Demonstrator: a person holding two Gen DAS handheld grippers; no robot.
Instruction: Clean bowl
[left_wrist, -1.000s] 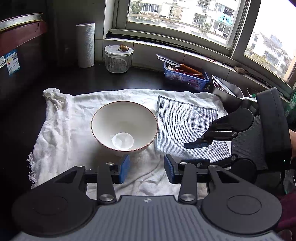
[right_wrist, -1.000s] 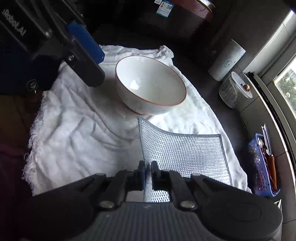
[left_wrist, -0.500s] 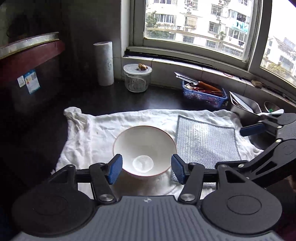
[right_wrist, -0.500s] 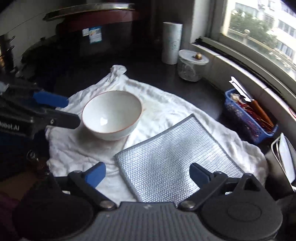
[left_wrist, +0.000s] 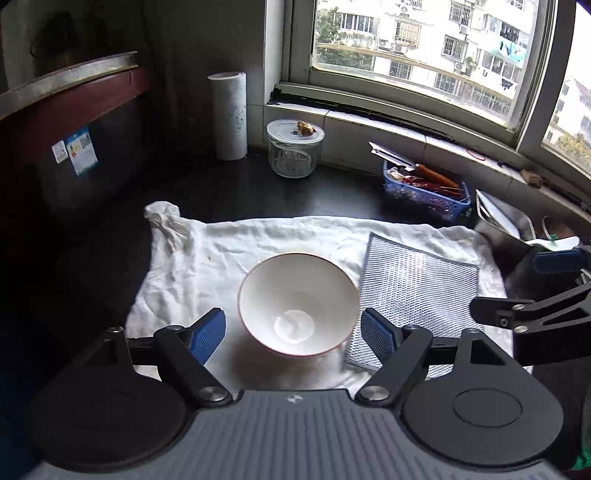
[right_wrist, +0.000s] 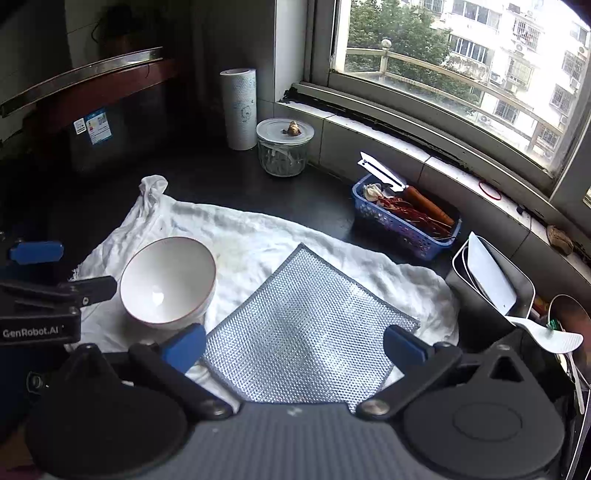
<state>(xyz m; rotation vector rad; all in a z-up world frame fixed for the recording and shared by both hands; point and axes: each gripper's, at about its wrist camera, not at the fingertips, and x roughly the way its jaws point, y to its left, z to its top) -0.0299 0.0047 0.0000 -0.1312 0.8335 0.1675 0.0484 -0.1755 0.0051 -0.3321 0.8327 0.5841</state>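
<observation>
A white bowl (left_wrist: 295, 295) with a thin red rim stands upright on a white towel (left_wrist: 221, 251). My left gripper (left_wrist: 293, 336) hovers above and just in front of it. Its jaws are opening, the blue pads stand clear of the rim on both sides, and nothing is gripped. To the bowl's right a silver mesh dishcloth (right_wrist: 306, 325) lies flat on the towel. My right gripper (right_wrist: 294, 347) hangs wide open over the cloth's near corner, not touching it. In the right wrist view the bowl (right_wrist: 166, 277) sits at the left, beside the left gripper (right_wrist: 62, 269).
On the dark counter behind the towel stand a paper towel roll (left_wrist: 229, 114) and a lidded glass jar (left_wrist: 294, 153). A blue basket (right_wrist: 406, 221) with utensils and a metal container (right_wrist: 491, 284) sit at the right, under the window sill.
The right gripper let go of the mesh cloth, opened wide, rolled upright and rose; the cloth now lies flat. The left gripper opened wider and lifted back from the bowl.
</observation>
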